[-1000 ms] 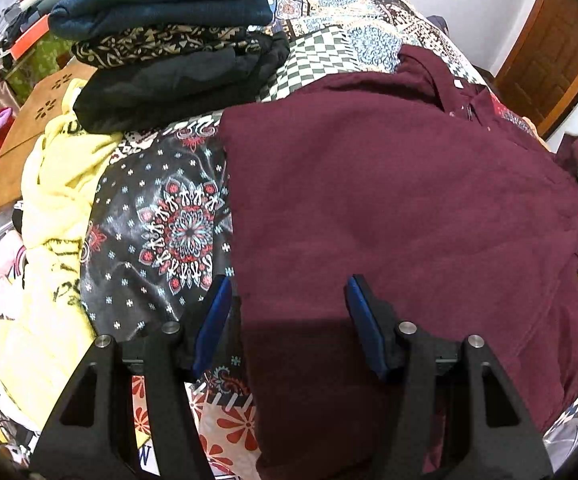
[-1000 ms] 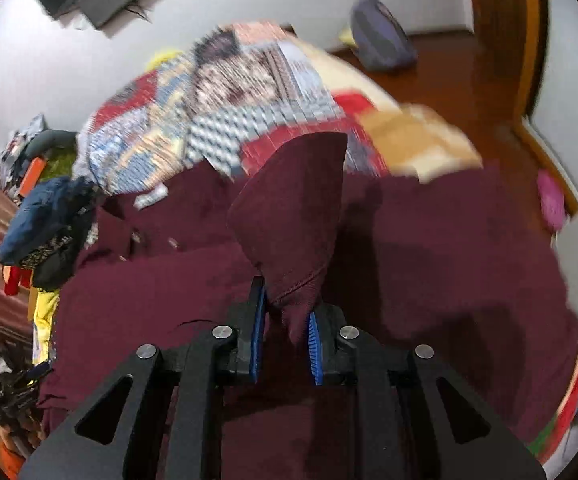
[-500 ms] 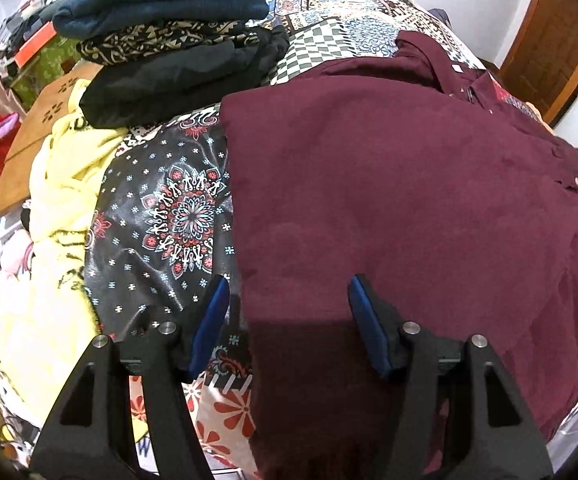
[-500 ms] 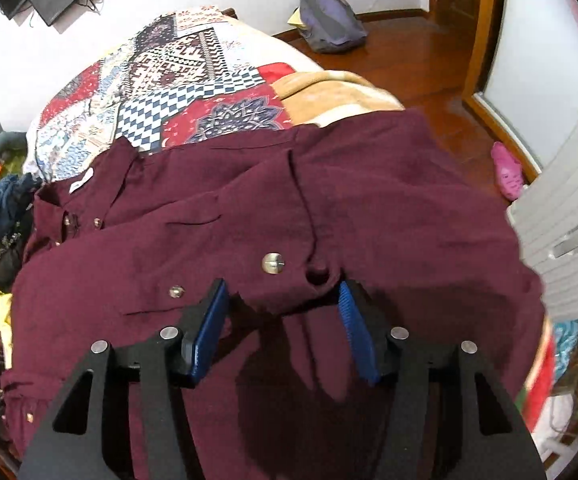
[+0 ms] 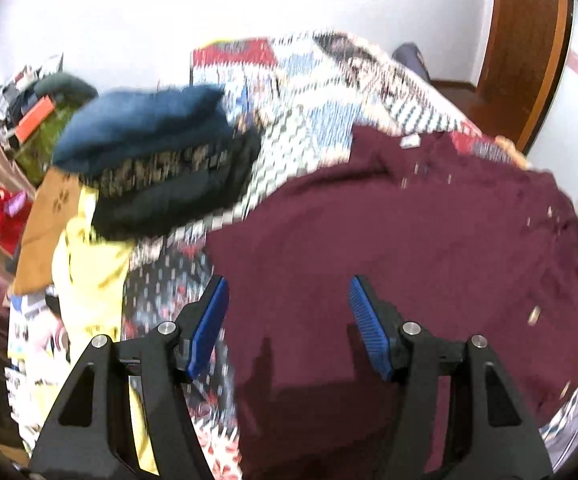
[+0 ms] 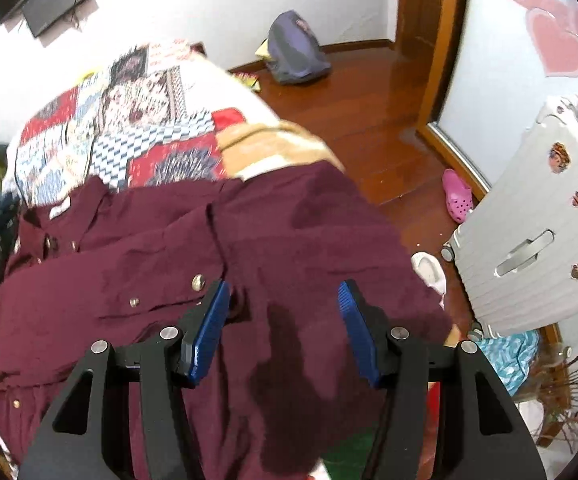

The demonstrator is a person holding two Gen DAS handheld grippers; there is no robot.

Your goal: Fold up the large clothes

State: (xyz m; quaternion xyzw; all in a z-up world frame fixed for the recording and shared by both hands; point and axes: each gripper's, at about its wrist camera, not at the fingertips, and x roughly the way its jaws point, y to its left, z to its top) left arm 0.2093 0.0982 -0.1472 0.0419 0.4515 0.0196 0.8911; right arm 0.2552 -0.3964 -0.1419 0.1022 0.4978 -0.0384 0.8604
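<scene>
Two blue ribbed pads stand well apart on the left gripper (image 5: 287, 326), black angular arms behind them, nothing between the jaws; it hangs above the maroon shirt (image 5: 409, 248), a soft matte cloth spread flat over the patchwork quilt (image 5: 329, 92) of checks and florals. To the shirt's left sits a stack of folded clothes (image 5: 157, 152), a plush navy piece on top, a gold-patterned band under it and black cloth at the bottom, with a yellow garment (image 5: 89, 268) crumpled beside it; this view is smeared by motion. From the right wrist, the right gripper (image 6: 283, 326) also has its jaws parted and holds nothing, poised over the shirt's buttoned front, where small round metal snaps (image 6: 198, 282) glint along the placket and the collar lies toward the quilt. Beyond the bed edge lie glossy wooden floorboards (image 6: 369, 92), a ridged white hard-shell suitcase (image 6: 537, 224), a pink perforated clog (image 6: 457, 196) and a slumped purple backpack (image 6: 295, 50).
</scene>
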